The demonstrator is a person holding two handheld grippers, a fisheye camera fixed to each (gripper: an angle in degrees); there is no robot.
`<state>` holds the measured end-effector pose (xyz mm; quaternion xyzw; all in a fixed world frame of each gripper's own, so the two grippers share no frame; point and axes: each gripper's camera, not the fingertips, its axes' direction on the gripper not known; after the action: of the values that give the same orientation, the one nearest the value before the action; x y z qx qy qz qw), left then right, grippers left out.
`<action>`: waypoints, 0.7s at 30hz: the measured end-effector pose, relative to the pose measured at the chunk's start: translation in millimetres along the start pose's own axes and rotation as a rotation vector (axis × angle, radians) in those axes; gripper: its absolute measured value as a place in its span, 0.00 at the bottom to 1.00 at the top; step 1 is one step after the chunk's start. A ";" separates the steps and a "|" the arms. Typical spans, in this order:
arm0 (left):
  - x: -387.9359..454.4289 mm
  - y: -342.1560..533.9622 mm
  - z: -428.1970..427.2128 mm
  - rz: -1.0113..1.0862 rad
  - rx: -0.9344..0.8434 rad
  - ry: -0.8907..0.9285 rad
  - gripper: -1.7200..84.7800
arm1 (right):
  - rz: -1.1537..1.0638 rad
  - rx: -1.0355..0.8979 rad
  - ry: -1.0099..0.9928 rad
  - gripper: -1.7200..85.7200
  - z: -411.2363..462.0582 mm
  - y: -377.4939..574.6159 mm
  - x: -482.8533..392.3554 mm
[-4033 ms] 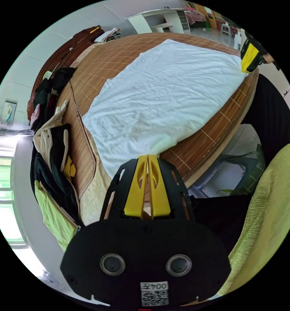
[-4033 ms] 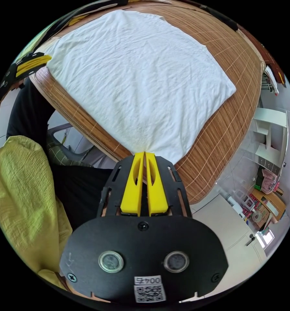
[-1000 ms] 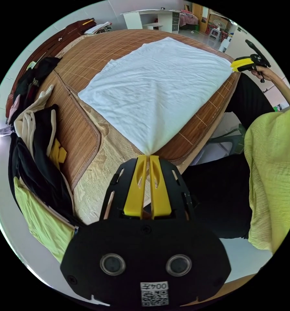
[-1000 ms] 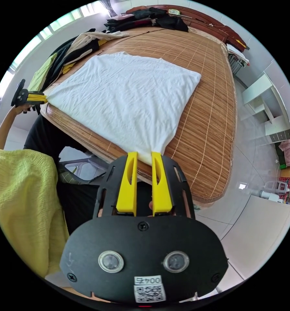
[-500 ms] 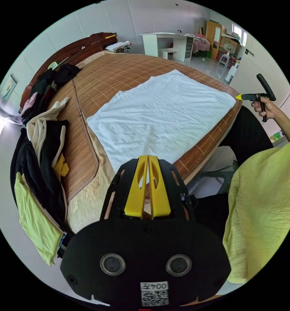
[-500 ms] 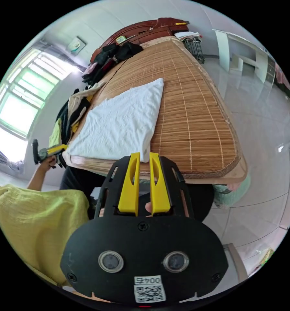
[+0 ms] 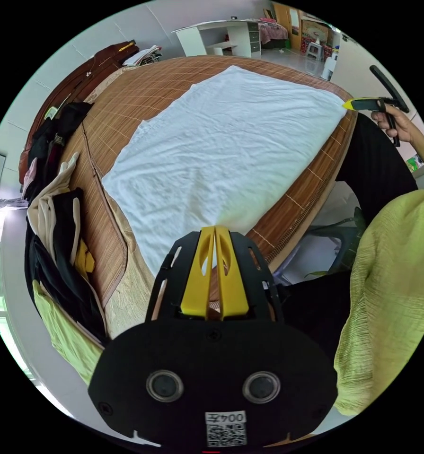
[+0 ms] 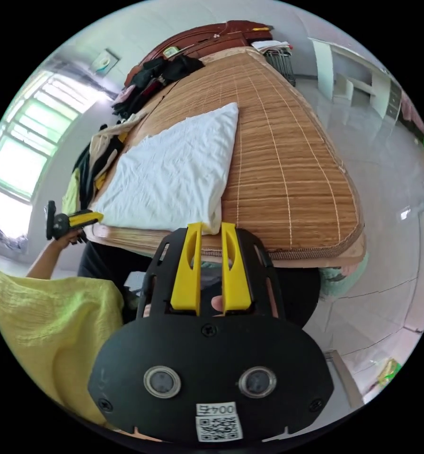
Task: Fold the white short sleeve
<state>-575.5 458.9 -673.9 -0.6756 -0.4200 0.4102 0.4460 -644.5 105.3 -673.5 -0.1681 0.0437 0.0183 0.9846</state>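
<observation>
In the left gripper view, my left gripper [image 7: 215, 230] has its jaws together right at the near hem corner of the white short sleeve [image 7: 231, 142], which lies flat on the bamboo mat [image 7: 141, 94], running away from me. In the right gripper view, my right gripper [image 8: 207, 228] stands parted just short of the other near corner, so both sit equally close to that hem.

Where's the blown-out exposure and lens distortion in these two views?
Right gripper view: bright green-framed window is overexposed, its detail lost; straight woven bamboo mat edges bow from fisheye. Left gripper view: even light, white short-sleeve shirt wrinkles sharp, a small overexposed patch at the left rim.
</observation>
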 end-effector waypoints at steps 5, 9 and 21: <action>4.0 -5.1 3.4 0.004 -0.005 -0.012 0.02 | -0.237 -0.016 0.364 0.07 11.6 -4.7 -81.0; 3.4 -9.6 6.8 0.006 -0.007 0.000 0.02 | -0.211 -0.039 0.464 0.09 20.8 -8.8 -86.5; -0.7 -20.9 19.0 -0.026 0.000 0.047 0.02 | 0.032 0.027 0.037 0.03 -2.3 -61.5 -41.5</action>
<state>-597.5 468.4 -659.0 -0.6796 -0.4181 0.3884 0.4609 -682.9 45.7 -651.6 -0.1543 0.0647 0.0303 0.9854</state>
